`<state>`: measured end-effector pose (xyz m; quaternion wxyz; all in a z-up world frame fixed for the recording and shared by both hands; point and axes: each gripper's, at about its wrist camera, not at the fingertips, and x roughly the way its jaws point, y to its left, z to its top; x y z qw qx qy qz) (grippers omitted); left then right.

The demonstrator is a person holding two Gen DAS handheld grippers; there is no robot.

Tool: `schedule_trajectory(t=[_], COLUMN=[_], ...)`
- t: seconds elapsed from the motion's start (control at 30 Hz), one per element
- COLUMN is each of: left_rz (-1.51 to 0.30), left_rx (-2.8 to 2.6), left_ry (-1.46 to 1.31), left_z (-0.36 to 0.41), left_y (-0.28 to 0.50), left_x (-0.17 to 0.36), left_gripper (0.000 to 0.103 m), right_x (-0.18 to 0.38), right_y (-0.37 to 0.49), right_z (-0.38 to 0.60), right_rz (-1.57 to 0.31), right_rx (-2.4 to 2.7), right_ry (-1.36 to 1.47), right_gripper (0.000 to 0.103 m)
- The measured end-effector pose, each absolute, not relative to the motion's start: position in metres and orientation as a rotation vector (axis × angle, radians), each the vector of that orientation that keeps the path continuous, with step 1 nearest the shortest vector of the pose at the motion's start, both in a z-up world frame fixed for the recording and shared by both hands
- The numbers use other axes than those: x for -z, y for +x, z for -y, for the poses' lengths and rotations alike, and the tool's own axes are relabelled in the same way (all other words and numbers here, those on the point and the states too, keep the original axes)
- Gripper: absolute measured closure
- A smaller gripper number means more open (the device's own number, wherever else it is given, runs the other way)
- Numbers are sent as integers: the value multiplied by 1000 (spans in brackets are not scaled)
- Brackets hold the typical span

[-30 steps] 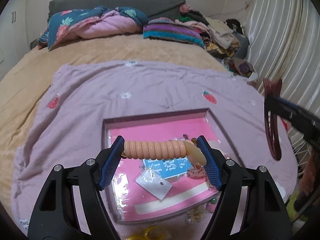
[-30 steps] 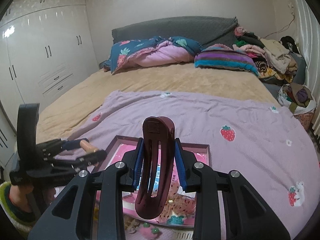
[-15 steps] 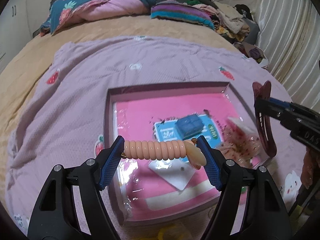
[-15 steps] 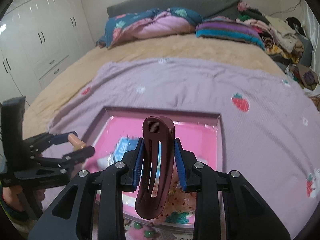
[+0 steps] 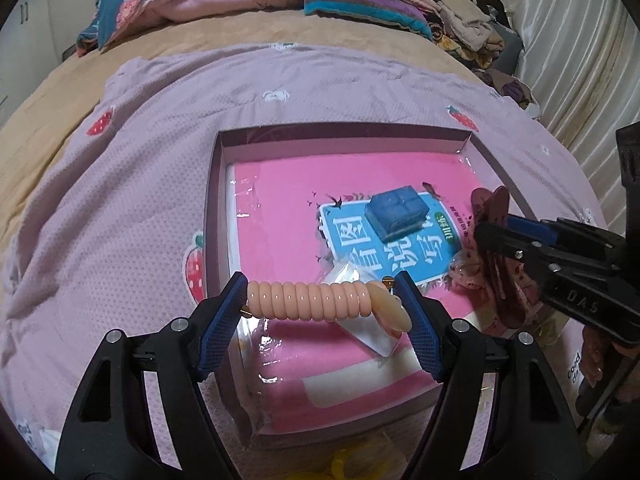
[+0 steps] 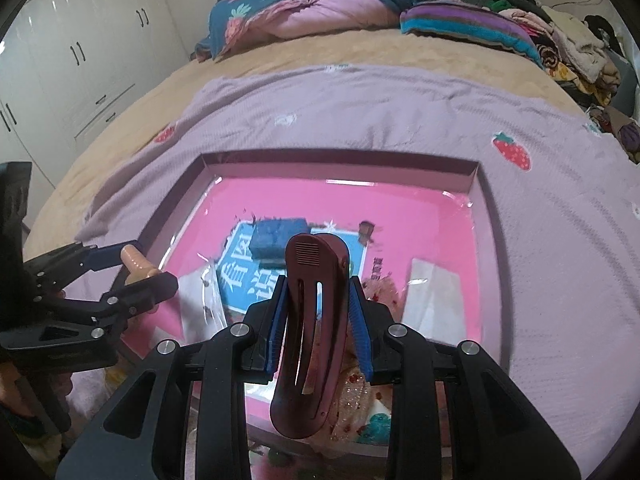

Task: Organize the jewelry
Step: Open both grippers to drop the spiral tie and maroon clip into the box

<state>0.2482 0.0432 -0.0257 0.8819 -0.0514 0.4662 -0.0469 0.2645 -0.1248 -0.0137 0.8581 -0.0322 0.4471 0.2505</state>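
Observation:
My left gripper (image 5: 322, 310) is shut on a peach spiral hair tie (image 5: 312, 301), held crosswise between its blue pads above the near left part of a shallow pink-lined box (image 5: 344, 138). My right gripper (image 6: 318, 322) is shut on a dark red hair clip (image 6: 310, 320), which stands upright between the pads over the box's near edge. In the box lie a small blue gift box (image 5: 396, 210) on a blue printed card (image 5: 404, 252), a clear plastic packet (image 5: 376, 338) and a sheer red-dotted pouch (image 6: 360, 390). Each gripper shows in the other's view: the right gripper (image 5: 508, 240), the left gripper (image 6: 132, 268).
The box rests on a lilac strawberry-print blanket (image 5: 132, 184) spread over a tan bed. Folded quilts (image 6: 304, 8) and a clothes pile (image 6: 568, 48) lie at the far end. White wardrobes (image 6: 72, 48) stand left, a curtain (image 5: 580, 48) right.
Both grippers have sunk toward the box, which now looks larger and closer. The hair tie and the clip stay gripped as before.

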Motion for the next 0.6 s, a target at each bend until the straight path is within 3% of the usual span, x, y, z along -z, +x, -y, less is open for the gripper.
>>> schedule_trajectory(t=[0.3,0.5,0.6], left_rz=[-983,-988,-987], left_rx=[96,88,93], left_ry=[-105,-111,-117], left_z=[-42,-42,-41], left_y=[243,240,239], left_x=[31,30,29], left_gripper=[37,36,33], right_x=[27,16,7], right_y=[261,243,232], right_z=[124,136,145], right_rz=[-985,-959,-941], right_rx=[-528,-527,-523], right_ry=[-48,-21,-8], right_gripper=[74,59,48])
